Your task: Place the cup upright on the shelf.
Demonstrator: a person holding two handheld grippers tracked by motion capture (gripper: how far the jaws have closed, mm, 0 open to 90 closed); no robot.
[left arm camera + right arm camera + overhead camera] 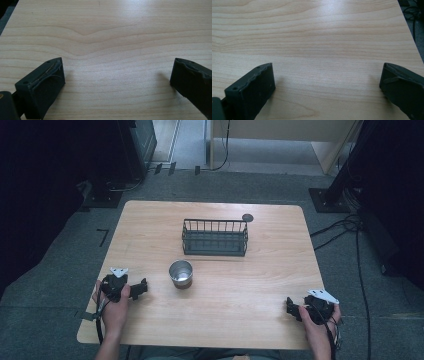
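The left hand-held gripper rests low over the near-left part of the wooden counter, held in the person's left hand, with its jaws pointing toward the counter's middle. In the left gripper view the two black jaws stand wide apart — bare wood grain lies between them and nothing is gripped. The right hand-held gripper sits at the near-right corner of the counter, held in the right hand, jaws pointing inward to the left. In the right gripper view its jaws are likewise spread wide, with bare counter surface between them and the counter's right edge visible at the upper right. A metal cup stands upright near the middle of the counter, slightly left of centre; it is the item nearest the left hand-held gripper, just to the right of its jaws but apart from them — no contact. Behind the cup, farther from the person, a dark wire basket stands on the counter, well apart from both grippers. A small dark round object lies just beyond the basket's far-right corner; what it is cannot be told. A grey three-cornered plate tops each gripper, and a cable trails from each toward the person.
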